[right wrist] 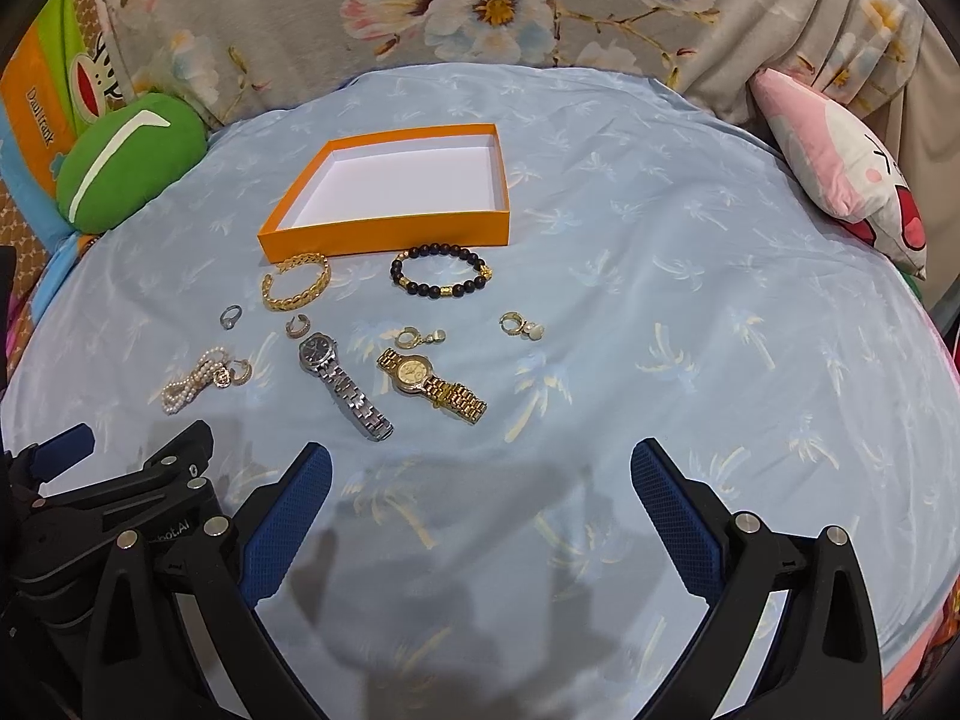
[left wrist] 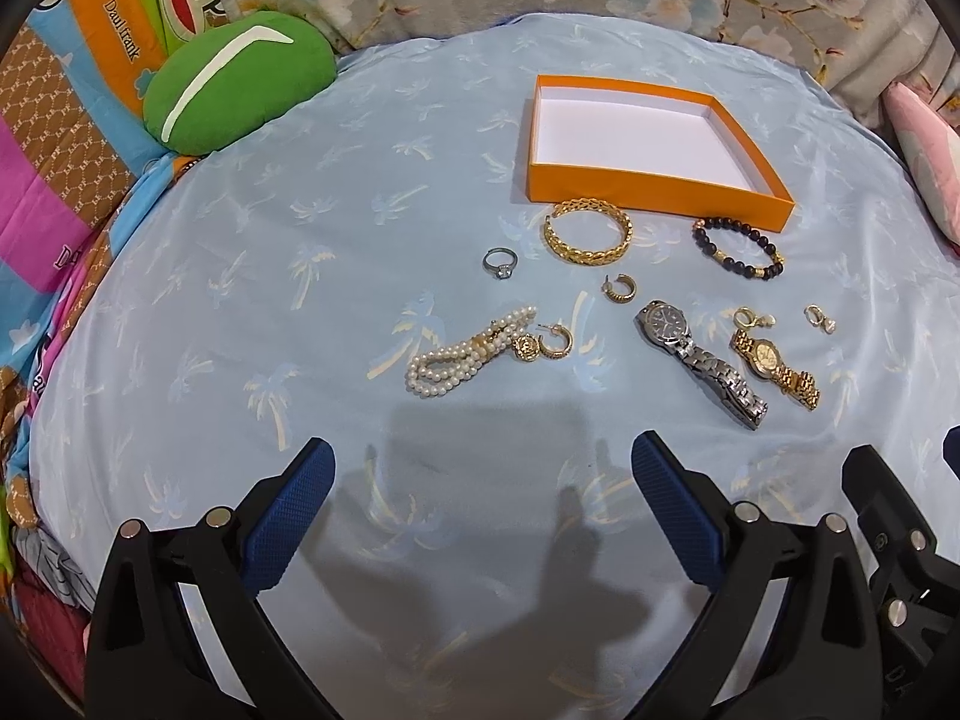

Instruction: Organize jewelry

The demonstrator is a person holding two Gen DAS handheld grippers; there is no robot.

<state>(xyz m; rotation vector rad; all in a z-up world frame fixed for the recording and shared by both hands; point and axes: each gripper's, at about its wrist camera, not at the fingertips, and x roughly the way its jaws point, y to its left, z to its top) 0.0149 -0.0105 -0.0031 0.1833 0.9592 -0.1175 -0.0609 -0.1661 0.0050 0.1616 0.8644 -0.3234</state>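
An empty orange box [left wrist: 654,183] [right wrist: 384,234] with a white inside sits on the light blue cloth. In front of it lie a gold bangle [left wrist: 588,231] [right wrist: 298,289], a black bead bracelet [left wrist: 739,247] [right wrist: 441,269], a silver ring [left wrist: 500,264] [right wrist: 230,316], a pearl bracelet [left wrist: 462,354] [right wrist: 192,384], a silver watch [left wrist: 699,354] [right wrist: 345,387], a gold watch [left wrist: 774,363] [right wrist: 432,384] and several gold earrings [left wrist: 620,288] [right wrist: 522,324]. My left gripper [left wrist: 483,468] and right gripper [right wrist: 480,468] are open and empty, short of the jewelry.
A green cushion [left wrist: 237,81] [right wrist: 129,159] lies at the back left. A pink and white cushion [right wrist: 852,171] lies at the back right. Floral fabric [right wrist: 480,6] rises behind the cloth. Patterned bedding [left wrist: 60,180] borders the left edge.
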